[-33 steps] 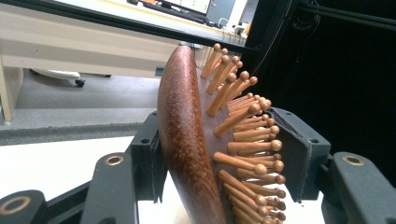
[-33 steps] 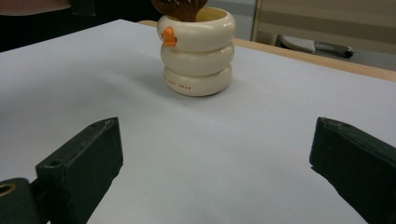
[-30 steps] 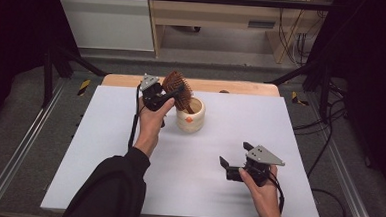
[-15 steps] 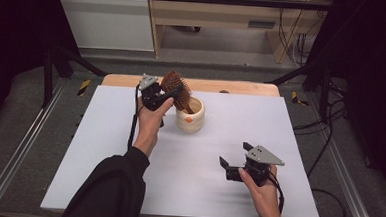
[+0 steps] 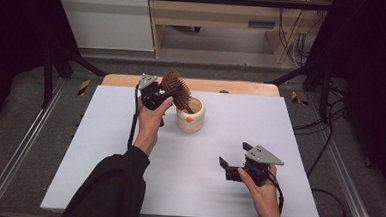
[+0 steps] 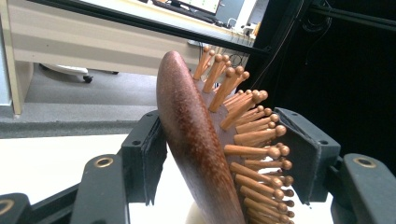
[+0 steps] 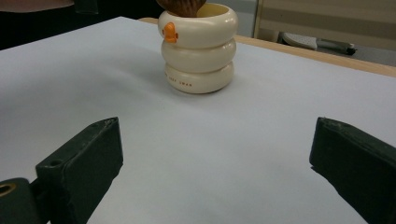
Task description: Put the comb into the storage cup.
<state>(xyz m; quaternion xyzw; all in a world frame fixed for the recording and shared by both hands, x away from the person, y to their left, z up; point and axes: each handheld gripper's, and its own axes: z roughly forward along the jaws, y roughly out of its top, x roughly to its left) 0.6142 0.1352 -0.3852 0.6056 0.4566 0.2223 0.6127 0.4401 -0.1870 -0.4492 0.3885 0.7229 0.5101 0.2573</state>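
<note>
Toward the far edge of the white table top (image 5: 127, 185) stands a cream cup (image 5: 190, 117) shaped like three stacked rings, with a small orange mark on its top ring and tiny lettering on its bottom ring, both visible in the right gripper view (image 7: 198, 46). A wooden hairbrush (image 5: 176, 89) stands in the cup handle down, its reddish-brown oval head rising above the rim and leaning to the left of the high view. What else, if anything, lies inside the cup cannot be told.

The left gripper (image 5: 168, 93), held in the person's left hand (image 5: 150, 124), is at the brush head. In the left gripper view the hairbrush (image 6: 205, 149) stands between the two black jaws: its smooth wooden back faces the left pad and its round-tipped wooden bristles face the right pad. The jaws have just been opening, and a narrow gap shows between the back of the brush and the left pad, so the pads no longer press on it; the bristle tips look to lie just beside the right pad, though whether they touch cannot be told.

Nearer the person, well apart from the cup, the right gripper (image 5: 229, 165) rests low over the table in the right hand (image 5: 259, 184). Its jaws are spread wide with nothing between them, pointing toward the cup.
</note>
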